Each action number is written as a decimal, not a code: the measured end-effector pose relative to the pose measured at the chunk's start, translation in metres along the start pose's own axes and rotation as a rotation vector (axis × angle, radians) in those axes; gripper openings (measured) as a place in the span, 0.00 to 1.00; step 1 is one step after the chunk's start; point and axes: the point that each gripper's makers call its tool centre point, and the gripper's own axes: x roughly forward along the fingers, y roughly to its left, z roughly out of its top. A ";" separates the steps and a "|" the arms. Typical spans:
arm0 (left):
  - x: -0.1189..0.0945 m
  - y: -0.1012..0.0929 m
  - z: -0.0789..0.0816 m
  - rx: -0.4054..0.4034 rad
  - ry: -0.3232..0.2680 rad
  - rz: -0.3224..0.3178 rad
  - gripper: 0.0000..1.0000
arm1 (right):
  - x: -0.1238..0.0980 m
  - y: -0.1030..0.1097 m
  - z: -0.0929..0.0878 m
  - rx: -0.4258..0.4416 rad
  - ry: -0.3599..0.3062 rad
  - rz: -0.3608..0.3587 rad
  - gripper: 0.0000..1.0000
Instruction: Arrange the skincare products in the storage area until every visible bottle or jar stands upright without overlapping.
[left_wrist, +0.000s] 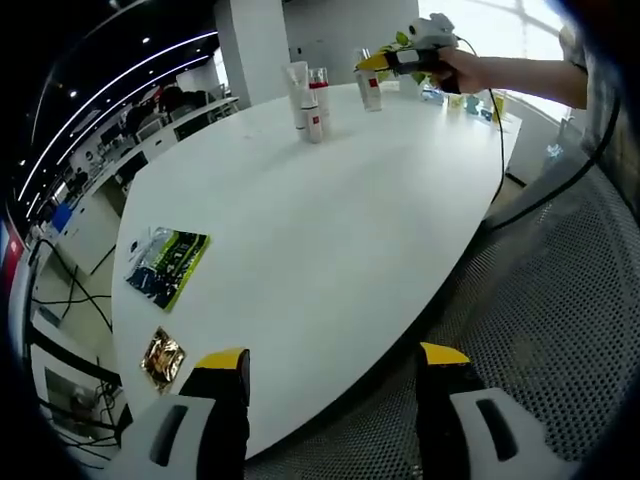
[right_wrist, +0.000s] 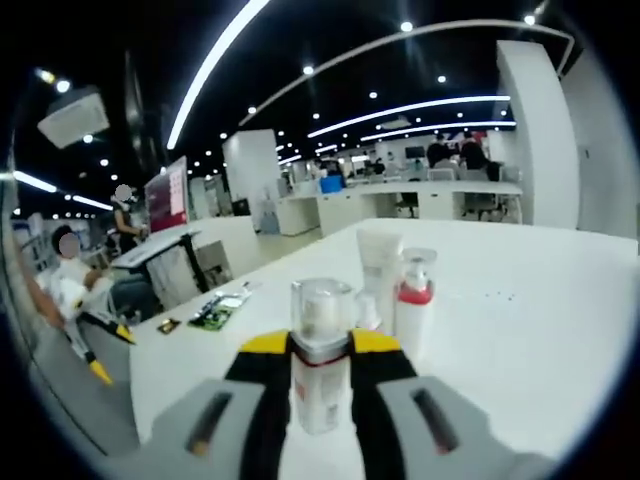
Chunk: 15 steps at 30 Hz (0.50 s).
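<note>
the right gripper (right_wrist: 320, 365) has its jaws clamped on a clear-capped bottle (right_wrist: 320, 350), upright over the white table (right_wrist: 520, 330); its base is hidden between the jaws. just behind that bottle stand a white tube (right_wrist: 378, 270) and a red-collared pump bottle (right_wrist: 414, 300). the left gripper (left_wrist: 335, 375) hangs at the table's near edge, jaws apart, holding nothing. small items beyond the bottle are too blurred to name.

left gripper (left_wrist: 330, 370) spread, right gripper (right_wrist: 320, 345) clamped
</note>
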 end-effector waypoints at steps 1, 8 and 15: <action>0.000 0.000 0.000 0.000 -0.001 0.000 0.69 | 0.001 -0.003 0.002 -0.010 -0.008 -0.005 0.19; 0.000 0.000 0.000 0.000 0.001 0.001 0.69 | 0.008 -0.023 0.006 -0.071 -0.031 -0.038 0.19; 0.000 0.001 0.000 -0.001 -0.002 0.000 0.69 | 0.019 -0.030 0.002 -0.088 -0.061 -0.036 0.19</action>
